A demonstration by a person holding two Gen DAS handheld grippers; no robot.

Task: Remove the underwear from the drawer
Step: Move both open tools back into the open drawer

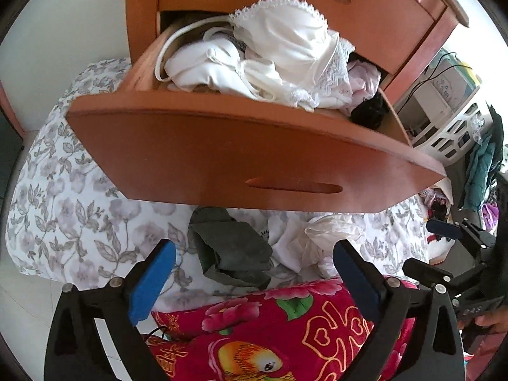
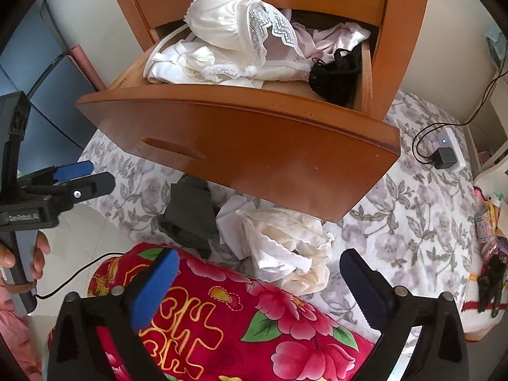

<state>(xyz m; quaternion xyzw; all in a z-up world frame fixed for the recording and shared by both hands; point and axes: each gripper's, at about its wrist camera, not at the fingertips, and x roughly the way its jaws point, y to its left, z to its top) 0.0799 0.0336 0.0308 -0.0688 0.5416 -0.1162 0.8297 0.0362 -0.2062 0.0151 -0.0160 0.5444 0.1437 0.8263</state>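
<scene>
An orange wooden drawer [image 1: 222,155] [image 2: 254,146] stands pulled out of its cabinet, heaped with white underwear [image 1: 270,60] [image 2: 228,47] and a black piece [image 1: 368,114] [image 2: 336,76] at its right end. On the bed below lie a dark grey garment [image 1: 231,250] [image 2: 190,212] and crumpled white garments [image 1: 317,241] [image 2: 285,241]. My left gripper [image 1: 254,273] [image 2: 76,171] is open, empty, low in front of the drawer. My right gripper [image 2: 257,273] [image 1: 444,228] is open too, with nothing between its fingers, over the red pillow.
A red flowered pillow [image 1: 279,333] [image 2: 222,317] lies on the grey floral bedsheet [image 1: 63,206] [image 2: 412,222]. A white laundry basket [image 1: 451,133] stands right of the cabinet. A power strip with a black charger [image 2: 444,155] lies on the bed. A hand [image 2: 38,257] holds the left gripper's handle.
</scene>
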